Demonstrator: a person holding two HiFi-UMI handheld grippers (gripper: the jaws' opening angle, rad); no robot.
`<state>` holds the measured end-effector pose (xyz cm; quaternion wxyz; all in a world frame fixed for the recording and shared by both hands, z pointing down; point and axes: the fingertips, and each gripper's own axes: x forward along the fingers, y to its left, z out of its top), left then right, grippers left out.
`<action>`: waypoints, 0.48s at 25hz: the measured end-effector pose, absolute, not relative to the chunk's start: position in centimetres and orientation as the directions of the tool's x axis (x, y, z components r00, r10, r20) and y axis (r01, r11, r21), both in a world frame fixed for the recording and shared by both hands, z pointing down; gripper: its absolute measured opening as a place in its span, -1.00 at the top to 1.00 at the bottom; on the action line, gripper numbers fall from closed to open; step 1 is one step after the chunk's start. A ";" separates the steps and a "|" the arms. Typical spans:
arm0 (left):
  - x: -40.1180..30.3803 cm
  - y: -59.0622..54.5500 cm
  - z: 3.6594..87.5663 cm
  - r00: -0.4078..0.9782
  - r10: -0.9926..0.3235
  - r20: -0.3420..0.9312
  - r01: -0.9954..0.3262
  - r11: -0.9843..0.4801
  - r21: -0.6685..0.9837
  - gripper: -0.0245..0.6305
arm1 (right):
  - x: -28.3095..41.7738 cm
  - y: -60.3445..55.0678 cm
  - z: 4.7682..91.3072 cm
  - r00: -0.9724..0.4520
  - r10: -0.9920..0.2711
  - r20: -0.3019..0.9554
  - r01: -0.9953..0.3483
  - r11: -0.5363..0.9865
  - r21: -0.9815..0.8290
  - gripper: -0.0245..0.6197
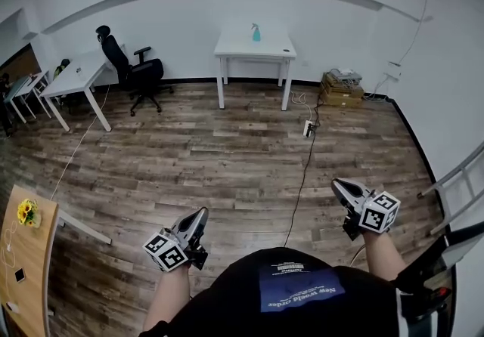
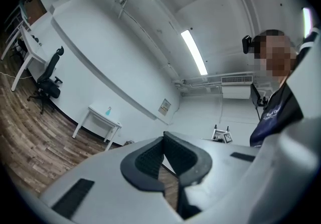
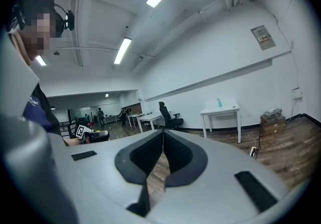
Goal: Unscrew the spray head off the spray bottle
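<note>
A teal spray bottle (image 1: 256, 32) stands on a white table (image 1: 249, 50) against the far wall, well across the room from me. It shows tiny in the left gripper view as the spray bottle (image 2: 108, 111) and in the right gripper view as the spray bottle (image 3: 219, 103). My left gripper (image 1: 198, 220) is held low by my waist, shut and empty. On the other side, my right gripper (image 1: 340, 188) is also shut with nothing between its jaws. Both point toward the far wall.
A wooden floor stretches between me and the table. A black cable (image 1: 302, 169) runs across it to a power strip (image 1: 308, 128). An office chair (image 1: 136, 71) and white desks (image 1: 76, 78) stand at left, a wooden crate (image 1: 342, 90) at right, a wooden desk with flowers (image 1: 29, 212) near left.
</note>
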<state>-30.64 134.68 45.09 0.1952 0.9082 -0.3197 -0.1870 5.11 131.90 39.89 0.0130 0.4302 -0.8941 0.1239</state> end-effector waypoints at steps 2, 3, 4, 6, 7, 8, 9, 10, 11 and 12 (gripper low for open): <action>-29.9 134.1 45.1 0.724 -0.659 -0.205 -0.516 -0.714 0.472 0.92 | 5.9 130.8 40.2 -0.640 -0.759 0.117 -0.762 0.609 -0.219 0.93; -29.3 133.7 45.1 0.722 -0.662 -0.201 -0.522 -0.712 0.470 0.92 | 6.5 130.1 40.4 -0.646 -0.756 0.111 -0.757 0.614 -0.225 0.93; -28.7 133.3 45.0 0.721 -0.665 -0.197 -0.527 -0.710 0.467 0.92 | 7.1 129.3 40.5 -0.652 -0.751 0.106 -0.750 0.620 -0.230 0.93; -27.0 132.2 44.7 0.713 -0.674 -0.193 -0.542 -0.704 0.459 0.92 | 8.5 127.7 40.7 -0.669 -0.736 0.102 -0.735 0.636 -0.236 0.93; -26.0 131.6 44.5 0.706 -0.681 -0.192 -0.550 -0.699 0.458 0.92 | 9.2 126.9 40.7 -0.677 -0.729 0.103 -0.728 0.642 -0.239 0.93; -25.1 130.9 44.3 0.700 -0.688 -0.190 -0.558 -0.694 0.456 0.92 | 10.0 126.0 40.6 -0.683 -0.723 0.101 -0.722 0.648 -0.243 0.93; -24.1 130.2 44.0 0.696 -0.693 -0.189 -0.566 -0.690 0.451 0.92 | 10.9 125.0 40.4 -0.689 -0.718 0.095 -0.715 0.654 -0.246 0.93; -23.1 129.5 43.8 0.693 -0.696 -0.188 -0.573 -0.690 0.442 0.92 | 11.9 123.9 40.3 -0.694 -0.714 0.088 -0.709 0.659 -0.250 0.93; -22.0 128.8 43.5 0.691 -0.698 -0.187 -0.579 -0.690 0.434 0.92 | 13.1 122.9 40.2 -0.698 -0.711 0.082 -0.705 0.663 -0.251 0.93; -20.8 128.0 43.1 0.687 -0.702 -0.188 -0.583 -0.687 0.434 0.92 | 14.3 121.8 40.1 -0.701 -0.709 0.078 -0.702 0.666 -0.250 0.93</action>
